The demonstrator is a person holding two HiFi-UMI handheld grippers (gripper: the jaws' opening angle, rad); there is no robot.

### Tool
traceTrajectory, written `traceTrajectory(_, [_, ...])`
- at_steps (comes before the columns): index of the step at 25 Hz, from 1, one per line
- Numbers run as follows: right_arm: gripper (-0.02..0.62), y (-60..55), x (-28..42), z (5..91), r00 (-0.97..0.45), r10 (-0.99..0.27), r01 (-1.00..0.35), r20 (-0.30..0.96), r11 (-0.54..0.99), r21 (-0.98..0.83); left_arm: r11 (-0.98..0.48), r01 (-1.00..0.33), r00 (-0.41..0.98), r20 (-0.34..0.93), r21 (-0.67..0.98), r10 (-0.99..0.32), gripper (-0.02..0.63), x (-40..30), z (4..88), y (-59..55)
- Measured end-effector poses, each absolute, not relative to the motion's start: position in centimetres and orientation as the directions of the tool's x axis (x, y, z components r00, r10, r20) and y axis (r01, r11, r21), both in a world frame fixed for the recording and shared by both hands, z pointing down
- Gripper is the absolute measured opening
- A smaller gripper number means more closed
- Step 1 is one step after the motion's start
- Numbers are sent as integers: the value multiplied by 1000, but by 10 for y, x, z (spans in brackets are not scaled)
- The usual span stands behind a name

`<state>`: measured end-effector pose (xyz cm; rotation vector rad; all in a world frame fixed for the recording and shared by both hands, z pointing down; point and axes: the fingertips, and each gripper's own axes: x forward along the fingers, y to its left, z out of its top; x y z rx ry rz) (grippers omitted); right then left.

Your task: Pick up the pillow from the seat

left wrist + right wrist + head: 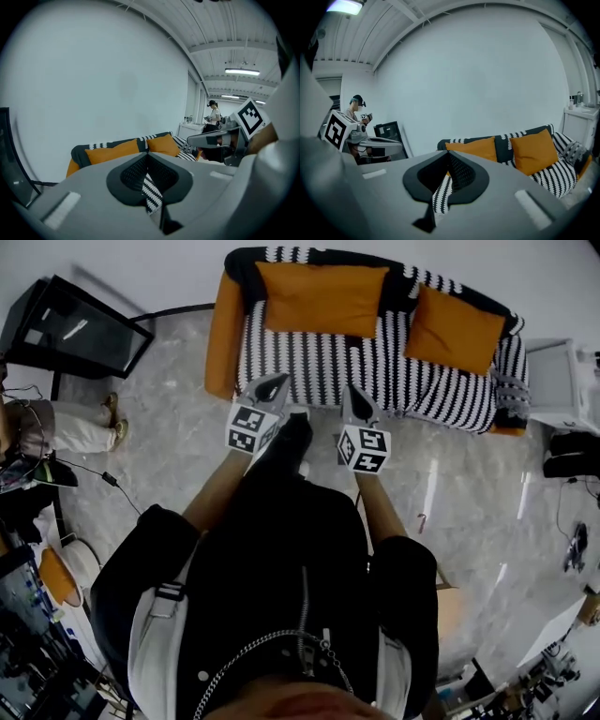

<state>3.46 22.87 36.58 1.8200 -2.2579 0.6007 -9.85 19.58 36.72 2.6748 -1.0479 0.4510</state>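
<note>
Left gripper [274, 385]: jaws were together, empty, just before the sofa [375, 367]
Right gripper [355, 397]: jaws together, empty
Long orange pillow [322, 298]: leaned on the backrest, on the seat
Smaller orange pillow [455, 329]: beside it

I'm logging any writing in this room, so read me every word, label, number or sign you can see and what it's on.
No readable words, brands or numbers in any view.
Square markers on the left gripper and right gripper: black-and-white patterns only, no letters.
Black-framed panel by the wall: pale marks, too small to read.
</note>
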Motion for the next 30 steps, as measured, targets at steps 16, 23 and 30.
traceTrajectory(16, [3,72,72,377,-248,-861,-969,443,216,-122,-676,-724,677,333,140,-656,11,-65,399,54])
traceTrajectory(23, [3,9,64,390,-269,-844,-963,464,232,-136,-636,-755,643,362,157,-674,11,-79,417,-4])
traceTrajectory(30, [3,-30,73,386,-253,-829,-967,498,211,-139,-633,-754,643,401,176,-653,11,-79,419,-49])
